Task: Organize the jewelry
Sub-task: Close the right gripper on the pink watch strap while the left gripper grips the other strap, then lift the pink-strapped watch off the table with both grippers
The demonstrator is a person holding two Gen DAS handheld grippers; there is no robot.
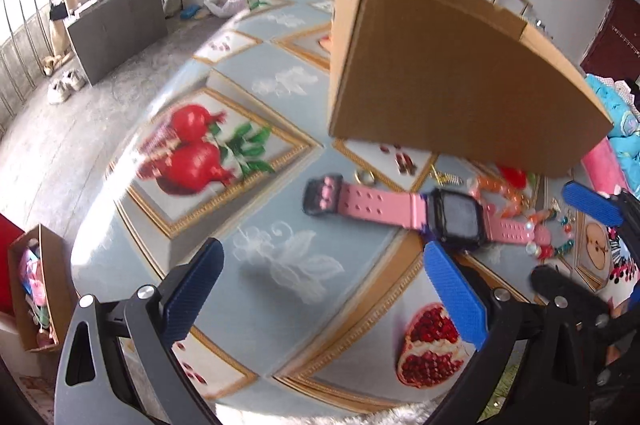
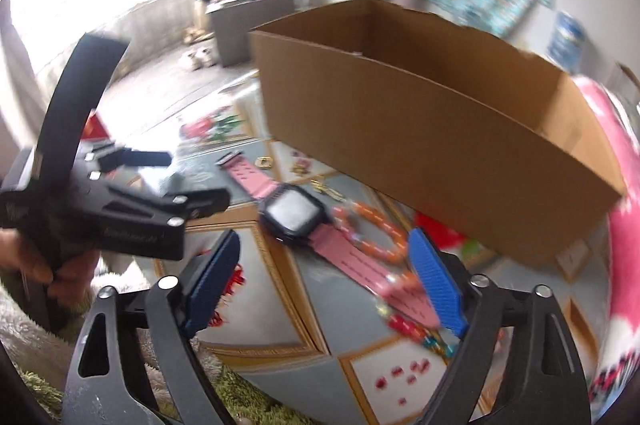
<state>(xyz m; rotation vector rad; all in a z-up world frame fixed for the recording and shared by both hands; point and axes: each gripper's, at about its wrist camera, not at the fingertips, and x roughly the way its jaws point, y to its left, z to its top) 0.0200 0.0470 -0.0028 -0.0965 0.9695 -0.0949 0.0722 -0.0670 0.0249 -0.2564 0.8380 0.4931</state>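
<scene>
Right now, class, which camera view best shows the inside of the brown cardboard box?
The right wrist view: it looks over the rim of the brown cardboard box onto its inner walls. The left wrist view shows only its outer sides.

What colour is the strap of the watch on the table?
Pink; the strap of the watch shows best in the left wrist view.

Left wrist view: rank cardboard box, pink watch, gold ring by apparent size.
1. Brown cardboard box, largest by far.
2. Pink-strapped watch with black square face.
3. Small gold ring, smallest.
</scene>
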